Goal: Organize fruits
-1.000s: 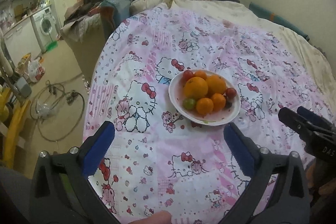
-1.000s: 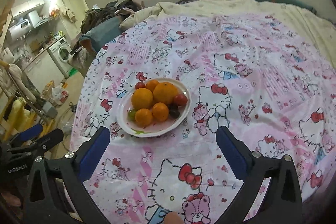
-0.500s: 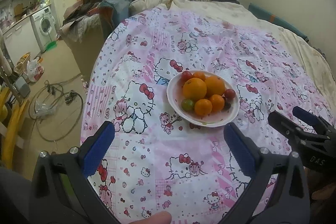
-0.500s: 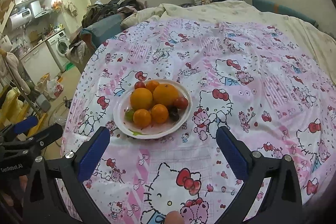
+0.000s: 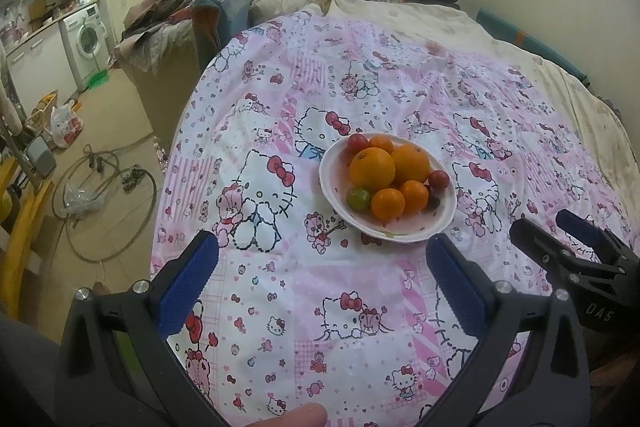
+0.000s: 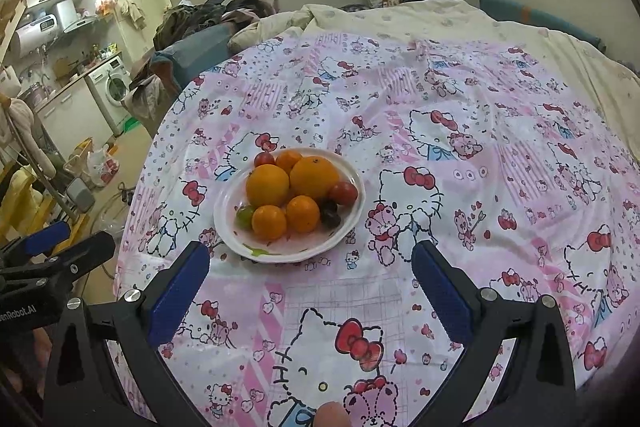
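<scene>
Pink cartoon-print bedding (image 5: pixel 360 99) is spread below both claws. Left claw (image 5: pixel 322 267) and right claw (image 6: pixel 310 267) are held wide open, empty, just short of one white plate (image 6: pixel 352 223) piled with five oranges (image 6: pixel 267 185), three tomatoes (image 6: pixel 343 192).

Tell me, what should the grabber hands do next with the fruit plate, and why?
Probably ease the right gripper forward and down toward the small orange at the plate's near edge. Both the right and left gripper are open, empty and short of the plate, and that fruit sits closest.
</scene>
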Demonstrator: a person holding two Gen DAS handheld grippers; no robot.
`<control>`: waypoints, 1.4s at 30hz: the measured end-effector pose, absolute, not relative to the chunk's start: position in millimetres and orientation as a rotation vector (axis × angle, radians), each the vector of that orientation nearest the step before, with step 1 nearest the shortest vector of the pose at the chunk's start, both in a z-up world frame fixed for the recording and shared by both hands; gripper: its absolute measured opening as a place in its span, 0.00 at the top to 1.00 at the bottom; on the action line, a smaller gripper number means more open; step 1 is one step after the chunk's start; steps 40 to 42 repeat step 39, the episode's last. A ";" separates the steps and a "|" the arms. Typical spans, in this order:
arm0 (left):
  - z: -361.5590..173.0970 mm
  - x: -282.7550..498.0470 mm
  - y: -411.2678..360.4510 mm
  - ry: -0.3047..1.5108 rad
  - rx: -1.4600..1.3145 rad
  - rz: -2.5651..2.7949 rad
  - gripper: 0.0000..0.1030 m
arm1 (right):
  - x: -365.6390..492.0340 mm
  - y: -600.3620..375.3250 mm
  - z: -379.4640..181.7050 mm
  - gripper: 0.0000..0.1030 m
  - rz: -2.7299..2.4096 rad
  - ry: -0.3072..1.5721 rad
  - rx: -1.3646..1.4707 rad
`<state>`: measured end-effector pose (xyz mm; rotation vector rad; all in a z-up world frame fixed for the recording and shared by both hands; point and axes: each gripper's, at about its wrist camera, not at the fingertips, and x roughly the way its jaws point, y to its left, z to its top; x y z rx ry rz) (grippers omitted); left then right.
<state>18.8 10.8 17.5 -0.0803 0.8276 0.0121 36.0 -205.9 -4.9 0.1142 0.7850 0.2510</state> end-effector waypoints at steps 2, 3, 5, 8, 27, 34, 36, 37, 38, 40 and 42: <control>17.6 18.5 11.1 0.827 -0.079 0.012 0.01 | 36.1 -205.8 -4.9 0.00 0.252 0.785 0.114; 17.6 18.5 11.1 0.827 -0.079 0.012 0.01 | 35.9 -205.5 -4.7 0.00 0.252 0.786 0.113; 17.7 18.5 11.1 0.828 -0.077 0.013 0.01 | 36.0 -205.7 -4.9 0.00 0.252 0.786 0.114; 16.9 17.9 10.3 0.829 -0.070 0.013 0.01 | 36.5 -207.1 -5.6 0.00 0.245 0.790 0.116; 13.2 18.2 9.2 0.846 -0.101 0.025 0.01 | 37.9 -208.8 -8.6 0.00 0.242 0.802 0.119; 12.6 18.3 9.6 0.849 -0.103 0.026 0.01 | 37.6 -208.1 -8.7 0.00 0.245 0.803 0.116; 11.9 18.4 9.8 0.848 -0.104 0.029 0.01 | 37.6 -208.0 -8.7 0.00 0.244 0.803 0.117; 11.6 17.8 9.5 0.848 -0.107 0.028 0.01 | 37.3 -208.1 -8.7 0.00 0.244 0.803 0.118; 11.9 18.6 10.4 0.846 -0.107 0.026 0.01 | 37.5 -208.0 -8.6 0.00 0.244 0.803 0.119; 10.9 18.8 9.8 0.850 -0.114 0.019 0.01 | 36.9 -207.8 -8.6 0.00 0.246 0.802 0.118; 10.9 18.8 9.8 0.850 -0.114 0.019 0.01 | 36.9 -207.8 -8.6 0.00 0.246 0.802 0.118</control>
